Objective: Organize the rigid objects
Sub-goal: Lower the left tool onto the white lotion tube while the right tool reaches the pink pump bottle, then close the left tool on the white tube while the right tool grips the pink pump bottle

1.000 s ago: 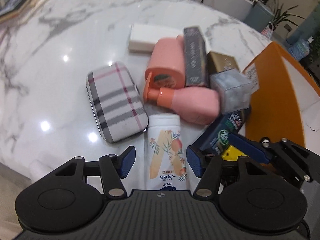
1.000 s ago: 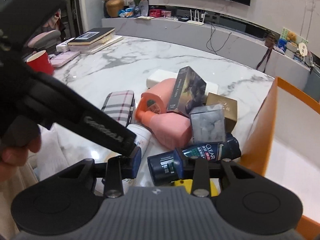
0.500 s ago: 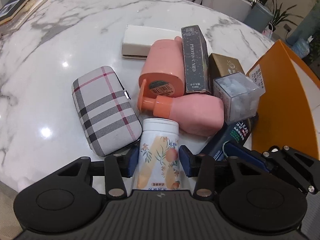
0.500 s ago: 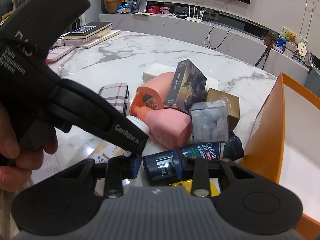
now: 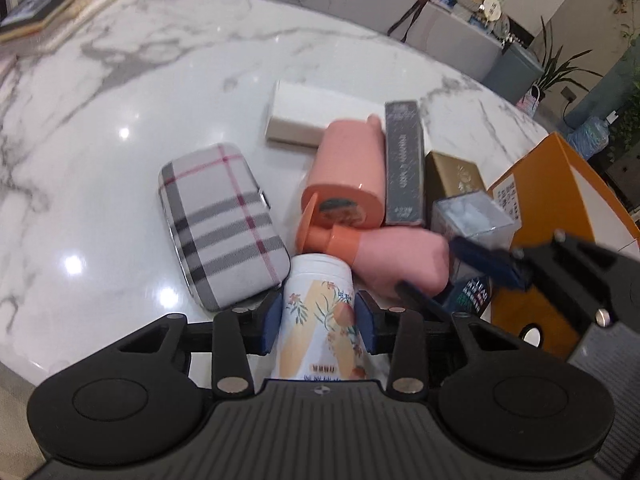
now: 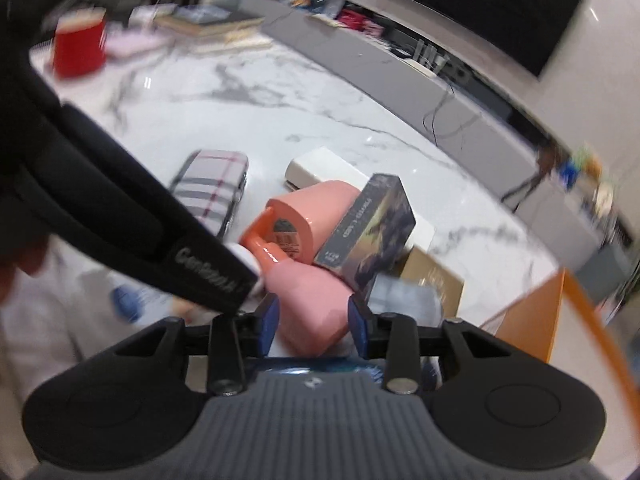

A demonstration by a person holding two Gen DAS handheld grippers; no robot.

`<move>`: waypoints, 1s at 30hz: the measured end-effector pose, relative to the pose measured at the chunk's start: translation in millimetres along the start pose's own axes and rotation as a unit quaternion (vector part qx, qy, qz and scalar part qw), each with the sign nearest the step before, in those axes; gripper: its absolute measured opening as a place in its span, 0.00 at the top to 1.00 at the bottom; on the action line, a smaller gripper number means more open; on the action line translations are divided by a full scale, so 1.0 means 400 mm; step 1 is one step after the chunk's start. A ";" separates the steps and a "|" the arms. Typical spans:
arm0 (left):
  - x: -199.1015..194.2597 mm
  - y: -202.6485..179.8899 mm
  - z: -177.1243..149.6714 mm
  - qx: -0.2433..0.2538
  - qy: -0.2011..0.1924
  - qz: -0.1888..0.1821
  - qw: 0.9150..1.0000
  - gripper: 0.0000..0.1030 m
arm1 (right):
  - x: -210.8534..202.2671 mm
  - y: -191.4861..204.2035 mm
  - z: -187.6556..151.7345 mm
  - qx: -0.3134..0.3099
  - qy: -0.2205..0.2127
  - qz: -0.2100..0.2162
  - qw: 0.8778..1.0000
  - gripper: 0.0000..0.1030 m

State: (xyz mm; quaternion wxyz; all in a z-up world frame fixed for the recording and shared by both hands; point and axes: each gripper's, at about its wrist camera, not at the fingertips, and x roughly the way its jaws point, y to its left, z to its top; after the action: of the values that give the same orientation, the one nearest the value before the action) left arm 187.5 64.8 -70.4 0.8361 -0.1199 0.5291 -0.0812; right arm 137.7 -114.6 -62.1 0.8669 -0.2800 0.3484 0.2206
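The left gripper (image 5: 318, 328) is closing its jaws on the white floral bottle (image 5: 318, 316), pads against its sides, at the near edge of the marble desk (image 5: 120, 120) beside the plaid case (image 5: 224, 224). The right gripper (image 6: 312, 324) stands partly open around the pink pump bottle (image 6: 312, 304); whether its pads touch is unclear.

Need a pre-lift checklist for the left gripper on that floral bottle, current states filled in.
1. White floral-print plastic bottle centred between left gripper jaws: ok.
2. Jaws fully clamped: not ok, closing now.
3. Plaid hard case clear of the bottle: cannot tell, edges look very close.
4. Pink pump bottle clear of the bottle's cap: not ok, its orange pump sits right against it.
5. Right gripper out of the path: cannot tell, it is close alongside.
6. Orange box open for drop-off: ok.
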 end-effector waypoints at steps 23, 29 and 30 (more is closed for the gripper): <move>-0.004 0.085 0.000 -0.081 0.021 -0.016 0.996 0.54 | 0.045 -0.095 0.096 0.118 0.132 0.130 0.976 0.59; 0.004 0.095 0.005 -0.093 0.024 -0.014 0.995 0.44 | 0.027 -0.104 0.092 0.142 0.144 0.163 0.966 0.59; 0.007 0.095 0.006 -0.094 0.025 -0.012 0.995 0.43 | 0.030 -0.098 0.089 0.131 0.143 0.154 0.969 0.59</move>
State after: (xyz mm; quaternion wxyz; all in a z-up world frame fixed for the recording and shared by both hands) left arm 191.1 100.6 -82.8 0.8065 -0.2020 0.5539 -0.0447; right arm 185.5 -118.9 -36.3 0.7930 -0.1356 0.5335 0.2611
